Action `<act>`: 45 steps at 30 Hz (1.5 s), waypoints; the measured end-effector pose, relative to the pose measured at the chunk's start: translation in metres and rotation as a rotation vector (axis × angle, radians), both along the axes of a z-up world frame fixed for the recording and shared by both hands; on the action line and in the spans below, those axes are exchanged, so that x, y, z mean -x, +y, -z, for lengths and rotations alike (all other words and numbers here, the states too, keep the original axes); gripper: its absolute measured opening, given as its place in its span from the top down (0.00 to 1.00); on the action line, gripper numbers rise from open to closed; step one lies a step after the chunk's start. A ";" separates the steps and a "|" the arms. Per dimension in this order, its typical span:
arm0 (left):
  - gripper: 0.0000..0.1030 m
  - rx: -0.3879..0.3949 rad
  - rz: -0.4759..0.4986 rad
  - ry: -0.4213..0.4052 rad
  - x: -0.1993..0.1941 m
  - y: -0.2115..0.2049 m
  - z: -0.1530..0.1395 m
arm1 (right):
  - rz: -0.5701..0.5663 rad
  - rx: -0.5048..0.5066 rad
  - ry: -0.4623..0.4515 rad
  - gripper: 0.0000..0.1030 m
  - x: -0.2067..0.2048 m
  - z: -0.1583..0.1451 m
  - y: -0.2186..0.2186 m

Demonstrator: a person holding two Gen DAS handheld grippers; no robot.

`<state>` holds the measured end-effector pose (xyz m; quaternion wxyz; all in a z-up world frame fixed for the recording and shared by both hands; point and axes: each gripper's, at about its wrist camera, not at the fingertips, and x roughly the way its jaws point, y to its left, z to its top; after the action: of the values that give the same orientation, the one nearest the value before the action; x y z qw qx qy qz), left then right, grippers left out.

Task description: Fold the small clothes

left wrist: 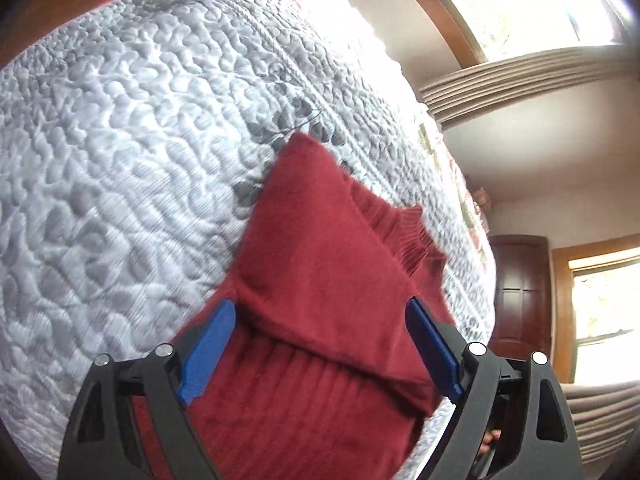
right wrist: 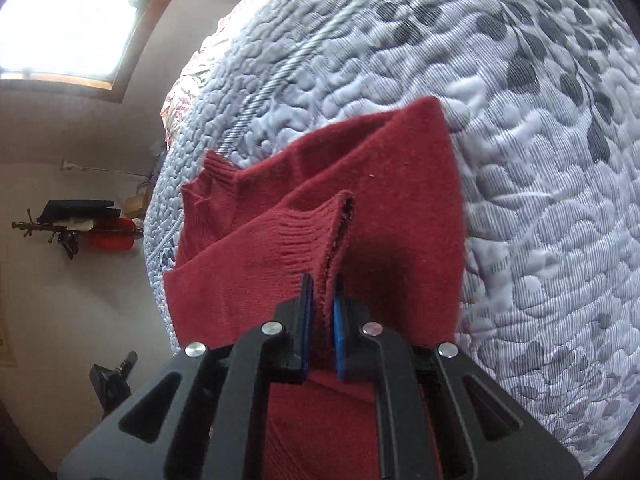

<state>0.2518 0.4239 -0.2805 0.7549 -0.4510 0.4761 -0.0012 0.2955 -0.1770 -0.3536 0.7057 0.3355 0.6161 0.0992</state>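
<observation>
One red sweater [right wrist: 384, 184] on the bed [right wrist: 540, 160]: soft, light, floppy knit. Right claw [right wrist: 322, 316] pinches its ribbed cuff [right wrist: 312, 224] at 12 o'clock; left claw [left wrist: 320, 344] spread wide, empty. Grip hems.

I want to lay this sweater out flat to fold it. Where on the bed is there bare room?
Bare quilted mattress lies open on the far side of the red sweater, across to the bed's edges. It is crowded under the open left gripper and where the right gripper pinches the sweater's cuff.
</observation>
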 end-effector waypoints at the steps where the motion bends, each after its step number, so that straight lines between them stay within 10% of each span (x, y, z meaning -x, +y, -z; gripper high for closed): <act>1: 0.15 0.026 -0.001 -0.008 -0.011 0.001 0.002 | 0.005 -0.001 0.011 0.92 0.001 0.003 -0.002; 11: 0.15 0.070 0.137 0.054 -0.074 -0.027 0.034 | 0.055 -0.003 0.021 0.63 -0.008 0.010 -0.010; 13: 0.15 0.068 0.143 0.072 -0.075 -0.028 0.041 | 0.033 0.005 0.023 0.73 -0.016 0.012 -0.005; 14: 0.15 0.059 0.145 0.086 -0.075 -0.028 0.045 | 0.015 0.026 0.022 0.95 -0.018 0.010 -0.004; 29: 0.15 0.051 0.109 0.016 -0.066 -0.007 0.018 | 0.008 0.082 -0.100 0.78 0.009 -0.029 0.004; 34: 0.15 -0.004 0.185 0.092 -0.069 -0.023 0.038 | -0.041 0.089 -0.043 0.78 0.012 -0.001 0.020; 38: 0.15 -0.059 0.230 0.156 -0.062 -0.028 0.060 | 0.004 0.095 0.003 0.95 0.014 0.021 0.009; 42: 0.15 -0.058 0.197 0.124 -0.047 -0.018 0.033 | 0.042 0.086 -0.033 0.69 0.036 -0.006 -0.005; 45: 0.11 -0.074 0.151 0.109 -0.020 -0.002 0.013 | 0.079 0.041 -0.024 0.69 0.068 -0.020 -0.017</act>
<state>0.2721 0.4216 -0.2934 0.7418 -0.3849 0.5489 -0.0160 0.2277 -0.1941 -0.3332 0.7231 0.3439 0.5958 0.0626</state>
